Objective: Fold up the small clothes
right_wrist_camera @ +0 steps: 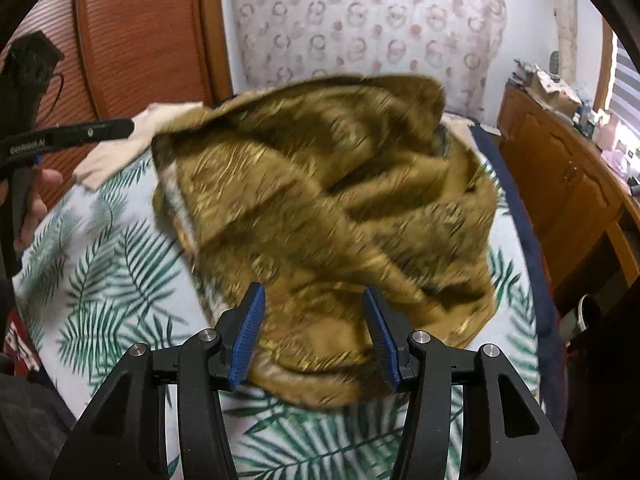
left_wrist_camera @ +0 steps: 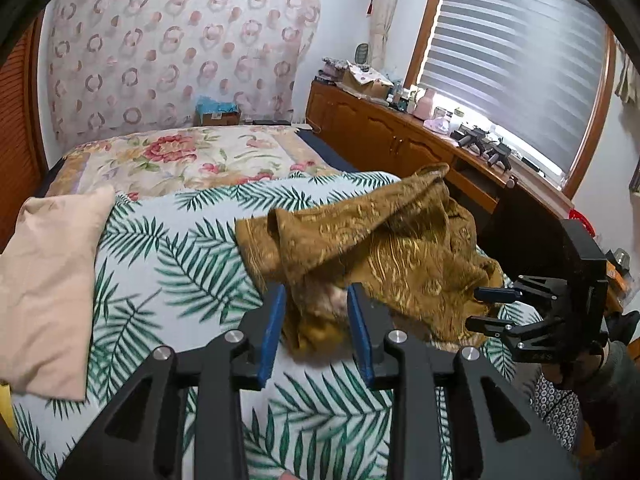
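A crumpled golden-brown patterned garment (left_wrist_camera: 384, 248) lies in a heap on the palm-leaf bedspread (left_wrist_camera: 168, 264). My left gripper (left_wrist_camera: 316, 292) is open, its blue pads on either side of the garment's near edge. My right gripper (left_wrist_camera: 478, 308) shows at the right in the left wrist view, open at the garment's right side. In the right wrist view the garment (right_wrist_camera: 320, 208) is blurred and fills the middle; my right gripper (right_wrist_camera: 314, 300) is open over its near edge. The left gripper (right_wrist_camera: 132, 128) shows there at the garment's far left corner. The garment's underside is hidden.
A folded beige cloth (left_wrist_camera: 48, 280) lies at the left of the bed. A floral quilt (left_wrist_camera: 188, 156) covers the far end. A wooden dresser (left_wrist_camera: 400, 136) with clutter stands along the right under the window. A wooden wardrobe (right_wrist_camera: 136, 36) is at the left.
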Available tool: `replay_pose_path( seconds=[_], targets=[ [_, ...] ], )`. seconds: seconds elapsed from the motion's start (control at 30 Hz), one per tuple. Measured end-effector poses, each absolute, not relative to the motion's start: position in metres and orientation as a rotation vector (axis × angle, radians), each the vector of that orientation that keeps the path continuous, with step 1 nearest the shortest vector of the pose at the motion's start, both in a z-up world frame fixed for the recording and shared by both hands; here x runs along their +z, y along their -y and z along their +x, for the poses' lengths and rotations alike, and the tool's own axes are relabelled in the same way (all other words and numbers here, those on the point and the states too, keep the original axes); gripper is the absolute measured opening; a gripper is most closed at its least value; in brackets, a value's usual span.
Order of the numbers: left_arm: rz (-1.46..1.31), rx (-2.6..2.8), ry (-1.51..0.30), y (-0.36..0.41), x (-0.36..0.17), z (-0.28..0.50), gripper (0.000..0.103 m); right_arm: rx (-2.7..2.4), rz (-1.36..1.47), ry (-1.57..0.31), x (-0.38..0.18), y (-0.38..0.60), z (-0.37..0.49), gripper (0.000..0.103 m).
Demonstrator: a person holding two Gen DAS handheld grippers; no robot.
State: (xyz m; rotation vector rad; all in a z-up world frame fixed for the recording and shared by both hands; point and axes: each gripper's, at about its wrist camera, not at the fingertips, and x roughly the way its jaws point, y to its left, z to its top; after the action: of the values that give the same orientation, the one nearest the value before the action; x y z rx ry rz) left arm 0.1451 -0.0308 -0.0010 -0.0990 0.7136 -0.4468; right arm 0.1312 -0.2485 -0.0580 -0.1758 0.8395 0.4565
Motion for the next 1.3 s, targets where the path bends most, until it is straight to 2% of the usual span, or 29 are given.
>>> replay_pose_path(
  seconds=[0.3,0.53,0.87,0.9,0.97,1.03,1.13,1.3],
  targets=[
    [-0.055,-0.447,-0.718,0.042,-0.001,0.123,0.034,0.476,-0.160,-0.881,-0.069,0.245,0.117,0.052],
    [-0.032,-0.440,-0.707,0.046,0.003,0.118,0.036,0.478,-0.209,-0.893,-0.076,0.236,0.113,0.063],
    [-0.037,-0.440,-0.713,0.045,0.000,0.117,0.039,0.472,-0.281,-0.879,-0.081,0.226,0.112,0.064],
    [-0.040,-0.440,-0.715,0.045,0.000,0.118,0.039,0.473,-0.283,-0.876,-0.080,0.227,0.112,0.062],
    [-0.048,-0.441,-0.719,0.044,-0.002,0.119,0.039,0.498,-0.276,-0.864,-0.080,0.229,0.112,0.044],
    [-0.051,-0.442,-0.722,0.043,-0.003,0.121,0.039,0.500,-0.268,-0.861,-0.080,0.233,0.114,0.021],
    [-0.053,-0.445,-0.731,0.044,-0.005,0.125,0.040,0.519,-0.254,-0.862,-0.079,0.241,0.118,0.006],
    [-0.046,-0.454,-0.750,0.050,-0.012,0.135,0.040,0.472,-0.273,-0.744,-0.046,0.255,0.123,0.004]
  ],
)
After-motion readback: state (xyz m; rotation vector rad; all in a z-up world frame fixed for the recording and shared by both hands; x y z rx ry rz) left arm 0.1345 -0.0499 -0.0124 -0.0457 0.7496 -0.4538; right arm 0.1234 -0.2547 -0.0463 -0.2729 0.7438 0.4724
